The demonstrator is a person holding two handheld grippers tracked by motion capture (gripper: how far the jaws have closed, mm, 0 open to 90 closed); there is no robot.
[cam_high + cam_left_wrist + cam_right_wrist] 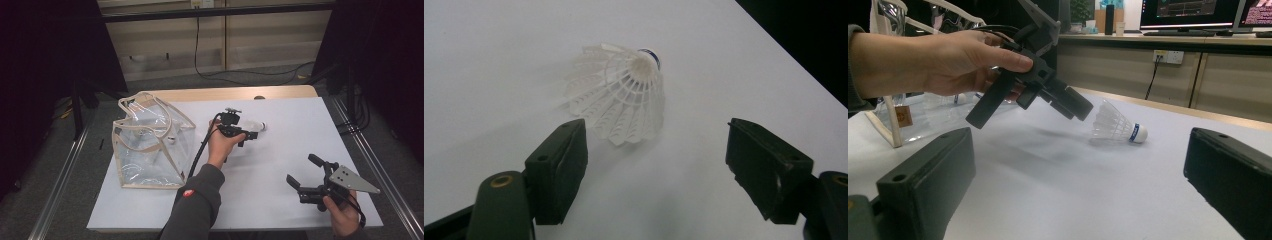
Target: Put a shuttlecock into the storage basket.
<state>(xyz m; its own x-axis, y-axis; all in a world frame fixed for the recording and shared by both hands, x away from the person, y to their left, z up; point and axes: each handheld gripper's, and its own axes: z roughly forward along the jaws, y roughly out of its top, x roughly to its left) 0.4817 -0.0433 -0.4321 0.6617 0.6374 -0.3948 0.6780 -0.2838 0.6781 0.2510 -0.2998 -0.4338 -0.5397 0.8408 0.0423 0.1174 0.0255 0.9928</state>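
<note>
Nearest the camera, at lower right of the high view, the right hand-held gripper (pixel 298 174) rests low over the counter (pixel 280 200) with its jaws spread wide and nothing between them. From left to right across the counter: a clear plastic bag (pixel 150 145) with beige trim, standing open; the left hand-held gripper (pixel 251 135), jaws apart and not touching anything; and just beyond its tips the shuttlecock (pixel 624 95), lying on its side near the counter's middle. Its long axis runs cork to skirt, roughly level, with the blue-banded cork (pixel 1138 133) pointing away from the left hand-held gripper and the open skirt toward it. The shuttlecock is judged very light, with a springy, crushable skirt; a gentle pinch at the firm cork or across the skirt's narrow end suits best.
</note>
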